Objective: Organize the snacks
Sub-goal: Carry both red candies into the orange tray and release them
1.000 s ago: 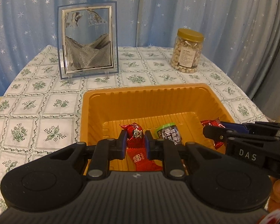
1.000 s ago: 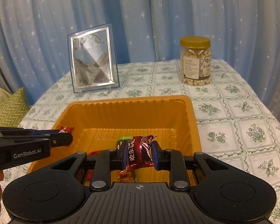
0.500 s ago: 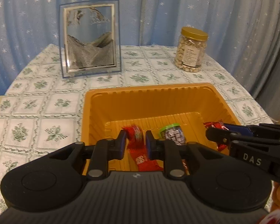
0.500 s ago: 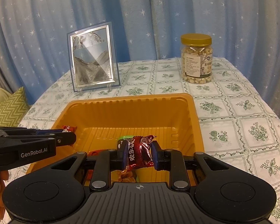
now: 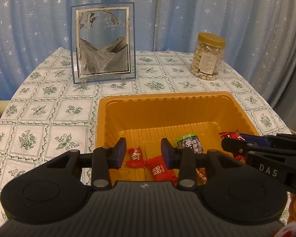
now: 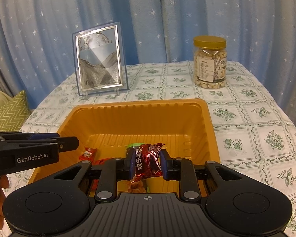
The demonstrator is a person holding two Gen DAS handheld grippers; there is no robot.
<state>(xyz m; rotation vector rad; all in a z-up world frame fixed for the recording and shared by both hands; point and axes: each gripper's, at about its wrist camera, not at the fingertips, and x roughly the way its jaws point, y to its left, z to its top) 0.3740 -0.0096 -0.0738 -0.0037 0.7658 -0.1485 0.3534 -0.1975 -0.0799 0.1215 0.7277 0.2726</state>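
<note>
Left wrist view: left gripper (image 5: 143, 152) is over the near side of the orange tray (image 5: 167, 101), jaws opening w/ nothing between them. Below lie a small red candy (image 5: 135, 157) and a red packet (image 5: 160, 170), partly hidden by the gripper body. A dark candy w/ green top (image 5: 189, 142) is half covered by a finger. Right gripper (image 5: 229, 144) pokes in from the right.

Right wrist view: right gripper (image 6: 146, 163) is squeezed tight on a shiny red-brown candy (image 6: 147, 161) above the tray (image 6: 140, 104). Candy's bottom end is hard to see. Nut jar (image 6: 210, 62) and sand picture frame (image 6: 99, 59) stand at the back.
</note>
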